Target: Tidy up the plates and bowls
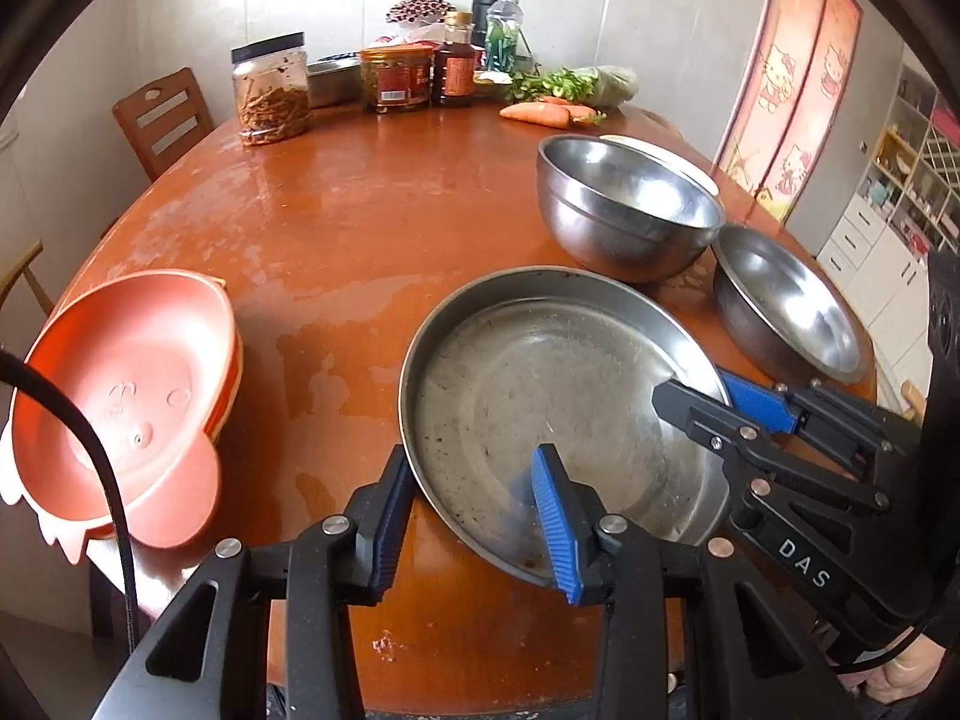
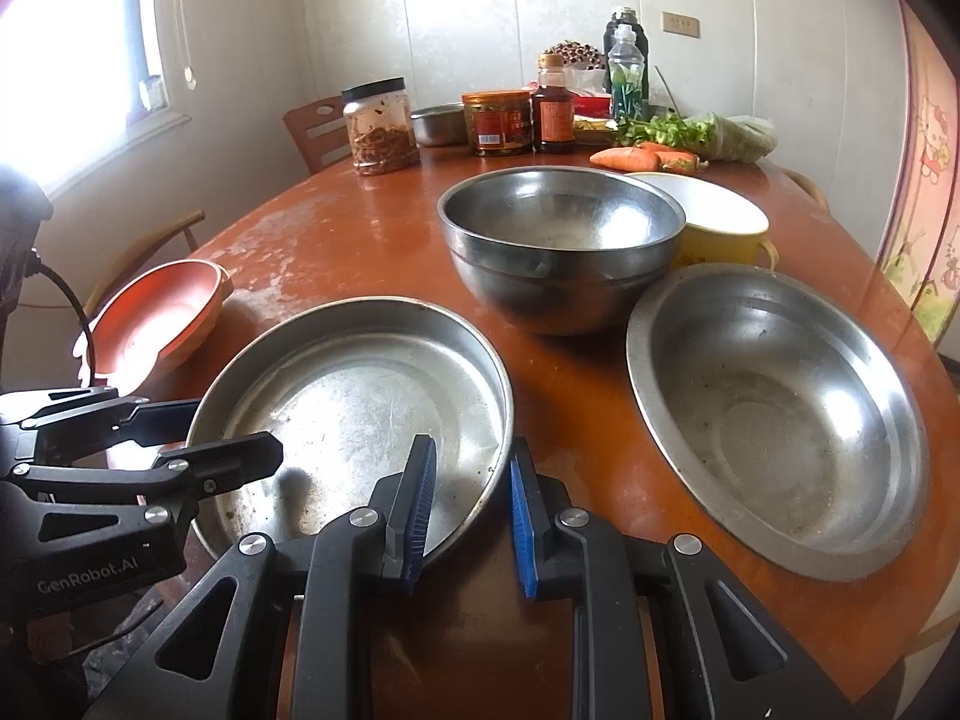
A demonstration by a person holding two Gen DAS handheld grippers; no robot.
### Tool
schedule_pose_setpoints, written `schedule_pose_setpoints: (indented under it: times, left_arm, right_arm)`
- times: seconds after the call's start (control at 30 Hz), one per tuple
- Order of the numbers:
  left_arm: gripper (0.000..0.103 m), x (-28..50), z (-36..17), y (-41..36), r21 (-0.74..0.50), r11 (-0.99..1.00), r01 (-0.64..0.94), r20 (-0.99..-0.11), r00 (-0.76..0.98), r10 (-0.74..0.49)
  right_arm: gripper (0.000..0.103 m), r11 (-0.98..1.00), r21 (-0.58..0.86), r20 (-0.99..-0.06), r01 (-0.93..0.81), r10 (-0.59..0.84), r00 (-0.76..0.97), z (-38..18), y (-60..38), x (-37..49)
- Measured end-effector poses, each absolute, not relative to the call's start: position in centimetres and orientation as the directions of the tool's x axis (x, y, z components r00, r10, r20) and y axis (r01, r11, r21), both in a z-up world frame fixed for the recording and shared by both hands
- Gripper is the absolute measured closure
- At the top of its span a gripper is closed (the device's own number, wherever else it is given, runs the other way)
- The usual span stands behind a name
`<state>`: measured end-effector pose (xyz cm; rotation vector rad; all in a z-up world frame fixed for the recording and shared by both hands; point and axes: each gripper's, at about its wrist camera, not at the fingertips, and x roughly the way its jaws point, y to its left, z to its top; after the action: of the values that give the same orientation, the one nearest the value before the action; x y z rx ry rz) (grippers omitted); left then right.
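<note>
A wide flat steel plate point(image 1: 558, 408) sits at the near table edge, also in the right wrist view point(image 2: 360, 402). My left gripper point(image 1: 474, 522) is open and straddles its near-left rim, one finger inside, one outside. My right gripper point(image 2: 468, 516) is open and straddles its near-right rim; it shows from the side in the left wrist view point(image 1: 720, 402). A deep steel bowl point(image 2: 558, 246) stands behind the plate. A shallow steel bowl point(image 2: 780, 414) lies to the right. Stacked orange-pink plastic bowls point(image 1: 126, 402) sit at the left edge. A yellow bowl point(image 2: 720, 228) stands behind the deep bowl.
Jars point(image 1: 273, 90), sauce bottles point(image 1: 453, 66), a steel tin point(image 2: 438, 123), carrots point(image 1: 540, 114) and greens point(image 2: 690, 132) crowd the far side of the red-brown round table point(image 1: 360, 228). Wooden chairs point(image 1: 165, 117) stand at the far left. A cable point(image 1: 102, 468) hangs across the plastic bowls.
</note>
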<state>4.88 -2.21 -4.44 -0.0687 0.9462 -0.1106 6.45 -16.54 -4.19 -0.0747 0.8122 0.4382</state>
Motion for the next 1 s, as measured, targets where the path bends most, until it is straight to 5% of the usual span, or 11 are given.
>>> schedule_pose_setpoints:
  times: [1.0]
  left_arm:
    - [0.063,3.9,-2.5,-2.0,-0.131,0.991,-0.005,-0.747,0.658,-0.095]
  right_arm:
    - [0.079,0.897,0.11,-0.659,-0.428,0.388,0.644,-2.6,-16.7,5.4]
